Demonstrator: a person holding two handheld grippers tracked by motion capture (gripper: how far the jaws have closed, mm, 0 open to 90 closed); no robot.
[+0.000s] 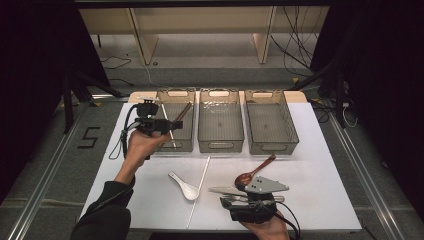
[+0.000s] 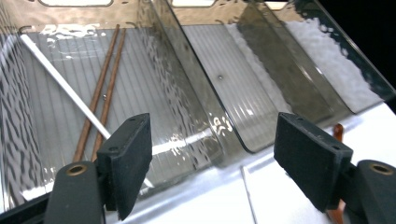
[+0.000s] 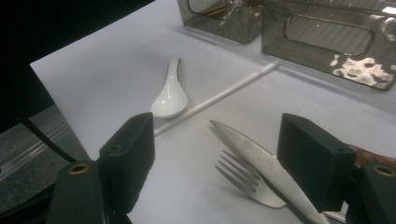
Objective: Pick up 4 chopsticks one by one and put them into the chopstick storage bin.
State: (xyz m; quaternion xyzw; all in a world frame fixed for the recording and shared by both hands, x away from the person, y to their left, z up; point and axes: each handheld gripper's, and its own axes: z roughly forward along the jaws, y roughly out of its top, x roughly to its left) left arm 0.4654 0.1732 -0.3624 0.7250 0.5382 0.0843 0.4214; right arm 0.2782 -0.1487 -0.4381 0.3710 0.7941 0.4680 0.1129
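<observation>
Left gripper (image 1: pixel 167 125), centre-left of the high view, jaws spread and empty above the leftmost smoky clear plastic bin (image 1: pixel 186 146), which holds a white chopstick (image 2: pixel 60 84) and two brown wooden chopsticks (image 2: pixel 105 88). Right gripper (image 3: pixel 215 158), lower right, gapes empty over a steel knife (image 3: pixel 252 149) and fork (image 3: pixel 243 179).

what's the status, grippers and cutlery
Left gripper open, empty, over left bin. Right gripper open over knife and fork. Nothing blocking.

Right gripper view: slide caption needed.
Open right gripper hovers over knife and fork; white spoon beyond.
</observation>
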